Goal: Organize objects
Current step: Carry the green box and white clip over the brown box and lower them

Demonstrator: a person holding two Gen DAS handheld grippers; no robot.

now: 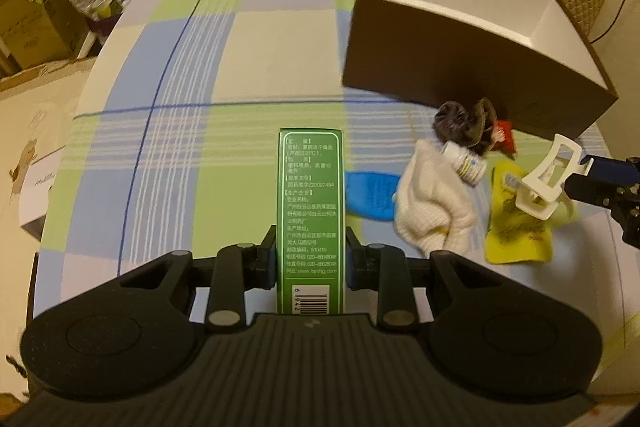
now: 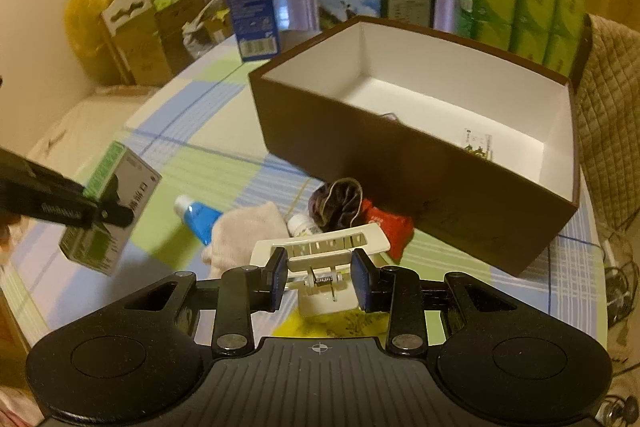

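The left tool [image 1: 310,251] is clamped on the green carton [image 1: 310,211]; the right tool [image 2: 320,277] seemingly grips the white clip [image 2: 320,251], which could slip before the brown box [image 2: 440,163] is reached.

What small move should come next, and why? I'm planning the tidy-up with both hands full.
Probably carry the right hand-held gripper, shut on the white hair clip, forward over the brown box and release. The box is open, close ahead and nearly empty, and the left hand-held gripper already holds the green carton.
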